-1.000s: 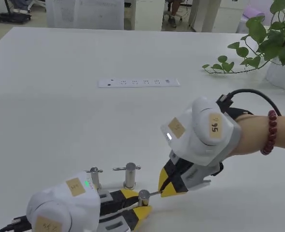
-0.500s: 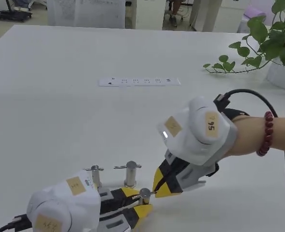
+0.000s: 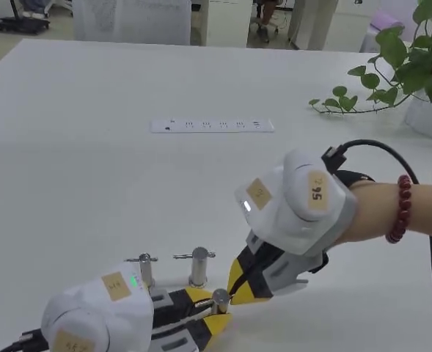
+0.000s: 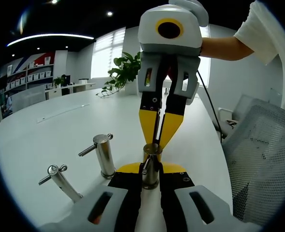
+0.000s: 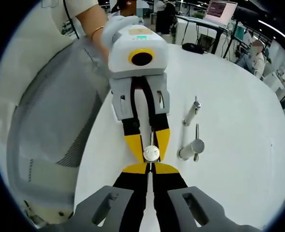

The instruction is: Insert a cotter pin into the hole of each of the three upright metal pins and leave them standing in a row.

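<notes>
The front metal pin [image 3: 219, 298] is clamped upright by the left tool [image 3: 214, 312]. A cotter pin [image 4: 157, 137], pinched in the right tool [image 3: 235, 289], is held against its head, with two fitted pins [image 3: 198, 265] just behind.

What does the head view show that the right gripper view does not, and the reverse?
Head view adds a white power strip, a green plant and a red bead bracelet. Right gripper view adds a grey mesh chair and the thin cotter pin in the right gripper. Both share three upright silver metal pins, the left gripper clamping the nearest pin.
</notes>
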### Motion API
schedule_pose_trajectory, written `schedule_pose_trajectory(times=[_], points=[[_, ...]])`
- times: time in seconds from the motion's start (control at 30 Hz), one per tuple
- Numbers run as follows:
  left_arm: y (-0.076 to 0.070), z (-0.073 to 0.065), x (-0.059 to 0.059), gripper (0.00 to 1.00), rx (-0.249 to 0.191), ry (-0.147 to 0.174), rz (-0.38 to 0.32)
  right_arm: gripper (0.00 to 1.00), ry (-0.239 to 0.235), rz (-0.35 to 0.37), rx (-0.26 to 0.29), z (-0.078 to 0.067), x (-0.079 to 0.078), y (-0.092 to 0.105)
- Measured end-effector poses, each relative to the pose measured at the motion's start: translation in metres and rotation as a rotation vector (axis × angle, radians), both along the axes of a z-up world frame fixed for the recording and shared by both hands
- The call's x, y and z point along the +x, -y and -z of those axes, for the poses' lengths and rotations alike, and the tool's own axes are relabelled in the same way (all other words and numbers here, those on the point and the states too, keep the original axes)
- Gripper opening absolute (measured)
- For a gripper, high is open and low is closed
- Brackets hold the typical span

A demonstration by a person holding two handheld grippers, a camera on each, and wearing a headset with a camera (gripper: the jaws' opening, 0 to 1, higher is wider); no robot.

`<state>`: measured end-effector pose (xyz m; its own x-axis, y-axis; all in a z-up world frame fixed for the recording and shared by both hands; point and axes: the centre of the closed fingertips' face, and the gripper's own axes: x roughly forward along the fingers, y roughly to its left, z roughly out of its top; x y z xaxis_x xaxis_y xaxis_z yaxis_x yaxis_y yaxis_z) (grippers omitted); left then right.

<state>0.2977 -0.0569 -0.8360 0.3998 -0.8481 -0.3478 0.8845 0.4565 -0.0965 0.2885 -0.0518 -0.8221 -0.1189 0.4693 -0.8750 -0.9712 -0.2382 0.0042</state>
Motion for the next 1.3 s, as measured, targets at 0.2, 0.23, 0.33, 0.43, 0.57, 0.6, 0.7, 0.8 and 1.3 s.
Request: schedule_pose_trajectory(times=[0.2,0.23,0.33,0.43,0.57,0.6,0.7,0.8,1.3], points=[[0.0,0.0,0.0,0.11,0.002,0.001,0.0,0.05,-0.009,0.02,0.009,-0.002,0.001,0.0],[0.0,0.0,0.0,0.11,0.003,0.0,-0.001,0.05,-0.011,0.026,0.01,-0.003,0.001,0.001],[0.0,0.0,0.0,0.11,0.004,0.001,-0.001,0.09,-0.013,0.043,0.015,-0.005,0.003,0.002],[0.0,0.0,0.0,0.11,0.005,0.002,0.0,0.09,-0.011,0.05,0.012,-0.005,0.004,0.005],[0.0,0.0,0.0,0.11,0.006,0.003,0.001,0.09,-0.02,0.054,0.002,-0.003,0.003,0.009],[0.0,0.0,0.0,0.11,0.006,0.003,0.001,0.08,-0.021,0.053,-0.003,-0.003,0.002,0.01],[0.0,0.0,0.0,0.11,0.005,0.003,0.002,0.06,-0.025,0.05,-0.003,-0.002,0.002,0.011],[0.0,0.0,0.0,0.11,0.006,0.004,0.003,0.05,-0.026,0.054,-0.003,-0.001,0.002,0.011],[0.0,0.0,0.0,0.11,0.005,0.007,0.007,0.05,-0.023,0.052,0.005,-0.001,0.002,0.006]])
